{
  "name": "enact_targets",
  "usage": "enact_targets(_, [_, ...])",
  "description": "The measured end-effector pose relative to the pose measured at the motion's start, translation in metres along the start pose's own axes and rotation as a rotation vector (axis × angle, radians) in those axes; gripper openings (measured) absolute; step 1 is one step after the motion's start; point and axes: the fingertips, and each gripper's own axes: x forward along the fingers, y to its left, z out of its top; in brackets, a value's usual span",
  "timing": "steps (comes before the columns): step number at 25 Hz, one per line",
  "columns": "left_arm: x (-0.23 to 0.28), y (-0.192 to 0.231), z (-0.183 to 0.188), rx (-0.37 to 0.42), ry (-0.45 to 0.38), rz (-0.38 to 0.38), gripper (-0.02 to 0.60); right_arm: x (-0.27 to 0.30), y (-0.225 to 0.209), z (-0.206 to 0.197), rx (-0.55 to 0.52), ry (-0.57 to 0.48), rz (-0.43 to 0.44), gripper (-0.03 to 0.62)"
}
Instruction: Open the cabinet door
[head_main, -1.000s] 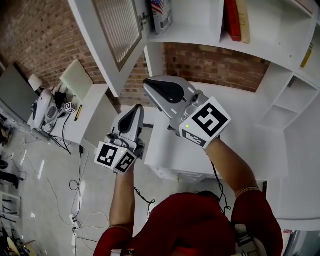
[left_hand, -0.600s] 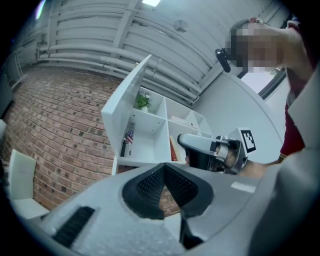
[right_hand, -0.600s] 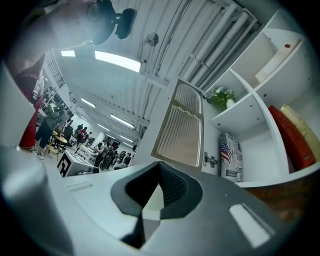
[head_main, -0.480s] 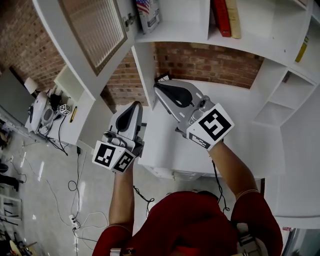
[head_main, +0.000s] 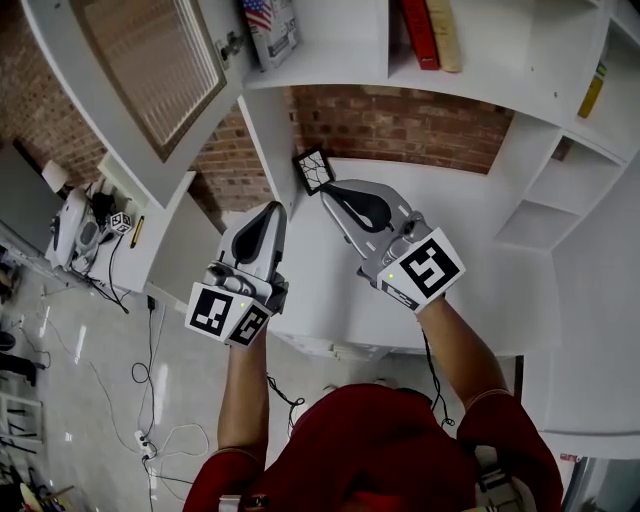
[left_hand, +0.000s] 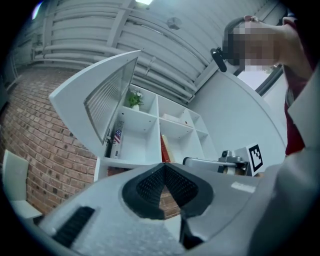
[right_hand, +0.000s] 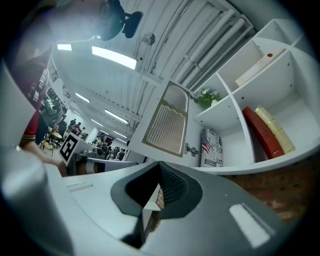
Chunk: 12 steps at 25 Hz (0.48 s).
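The person's red shirt (head_main: 390, 440) fills the bottom of the head view, with both forearms reaching up from it. The left gripper (head_main: 272, 210) hangs over the desk's left front corner; in its own view (left_hand: 162, 167) the two ribbed pads meet at the tips, closed on nothing. The right gripper (head_main: 330, 188) sits just beside it over the white desk (head_main: 480, 260), and its own view (right_hand: 159, 165) also shows the jaws pressed together and empty. Just past the right gripper's tip, a small black-framed card (head_main: 315, 170) stands against the shelf unit's upright. Behind the desk runs a brick wall (head_main: 400, 125). Above it, the cabinet door (head_main: 150, 80), white-framed with a slatted panel, stands swung wide open to the left, well apart from both grippers, its hinge (head_main: 232, 45) at the compartment's edge. That open compartment holds a flag-print box (head_main: 268, 25); the next one holds a red book (head_main: 418, 30) and a tan book (head_main: 443, 30). A small plant (right_hand: 207, 96) sits on the shelf above.
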Motion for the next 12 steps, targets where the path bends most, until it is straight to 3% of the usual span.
enact_targets(12, [0.018,-0.014,-0.013,0.009,0.014,0.015,0.005,-0.035,-0.020,-0.012,0.039,-0.005,-0.046,0.011])
